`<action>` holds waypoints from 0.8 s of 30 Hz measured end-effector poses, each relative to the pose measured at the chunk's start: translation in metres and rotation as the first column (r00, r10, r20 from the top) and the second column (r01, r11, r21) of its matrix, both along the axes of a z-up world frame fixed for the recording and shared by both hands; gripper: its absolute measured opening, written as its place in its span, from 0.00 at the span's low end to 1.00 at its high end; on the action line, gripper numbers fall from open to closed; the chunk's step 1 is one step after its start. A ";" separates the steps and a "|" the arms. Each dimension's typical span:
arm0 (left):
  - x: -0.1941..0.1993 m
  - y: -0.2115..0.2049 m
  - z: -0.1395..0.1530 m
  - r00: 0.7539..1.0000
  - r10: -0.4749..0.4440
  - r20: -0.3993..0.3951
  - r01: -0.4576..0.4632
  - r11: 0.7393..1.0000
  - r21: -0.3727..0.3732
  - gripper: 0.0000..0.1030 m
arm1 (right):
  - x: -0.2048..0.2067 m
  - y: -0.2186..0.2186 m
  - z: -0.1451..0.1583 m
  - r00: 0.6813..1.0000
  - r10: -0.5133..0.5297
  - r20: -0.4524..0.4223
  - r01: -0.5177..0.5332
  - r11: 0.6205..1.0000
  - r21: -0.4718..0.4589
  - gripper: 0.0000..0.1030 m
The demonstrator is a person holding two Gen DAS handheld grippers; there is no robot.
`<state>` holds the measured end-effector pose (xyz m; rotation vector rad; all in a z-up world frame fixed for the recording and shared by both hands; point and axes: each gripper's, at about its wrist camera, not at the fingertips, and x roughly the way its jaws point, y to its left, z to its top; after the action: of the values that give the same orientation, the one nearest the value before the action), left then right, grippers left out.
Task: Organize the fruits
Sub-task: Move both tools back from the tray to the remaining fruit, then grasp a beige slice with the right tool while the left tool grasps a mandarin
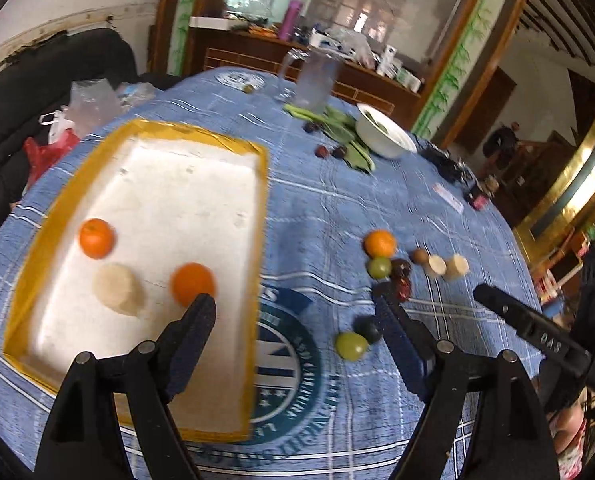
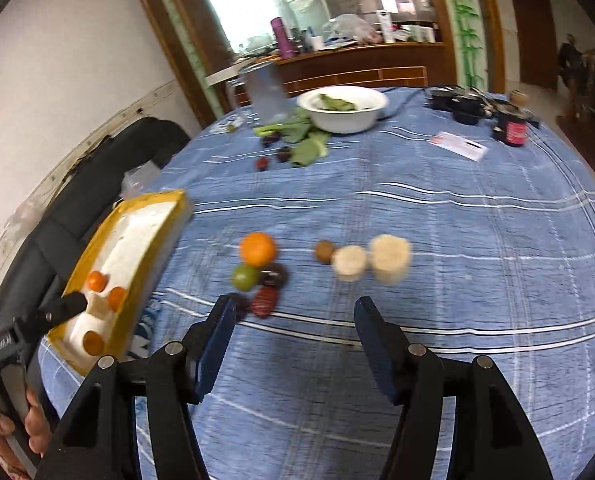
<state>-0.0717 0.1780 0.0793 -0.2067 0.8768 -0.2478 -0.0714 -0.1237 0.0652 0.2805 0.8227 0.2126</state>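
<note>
A yellow-rimmed white tray [image 1: 233,148] lies on the blue cloth and holds oranges [image 1: 96,238] [image 1: 192,283] and a pale cut piece [image 1: 118,289]. My left gripper [image 1: 295,300] is open and empty, above the tray's right rim. On the cloth to the right lie an orange [image 1: 379,243], a green fruit [image 1: 379,267], dark red fruits [image 1: 400,269], two pale pieces [image 1: 455,267], and a second green fruit [image 1: 350,345]. My right gripper [image 2: 293,312] is open and empty, just short of the orange [image 2: 258,249], the red fruit [image 2: 264,301] and the pale pieces [image 2: 389,258]. The tray also shows at the left [image 2: 159,204].
A white bowl [image 2: 343,114] with greens, loose leaves [image 2: 305,148] and small dark fruits stand at the far side. A clear jug [image 1: 315,80], a dark jar [image 2: 513,130], a card [image 2: 459,145] and plastic bags [image 1: 85,108] ring the table. A black sofa lies left.
</note>
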 end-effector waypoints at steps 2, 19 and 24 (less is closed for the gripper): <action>0.001 -0.009 -0.004 1.000 -0.019 -0.008 0.019 1.000 0.012 0.79 | 0.003 -0.011 -0.005 1.000 -0.015 -0.013 0.015 1.000 0.007 0.64; 0.001 -0.069 -0.023 0.978 -0.207 0.023 0.200 0.964 0.174 0.79 | 0.050 -0.029 -0.025 0.994 -0.094 -0.051 0.091 0.994 -0.058 0.64; 0.030 -0.075 -0.012 0.987 -0.158 0.010 0.155 0.976 0.152 0.79 | 0.070 -0.031 -0.040 0.992 -0.101 -0.072 0.095 0.992 -0.078 0.45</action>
<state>-0.0417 0.1031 0.0671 0.0058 0.8868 -0.3284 -0.0016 -0.1546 0.0255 0.2600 0.8878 0.0792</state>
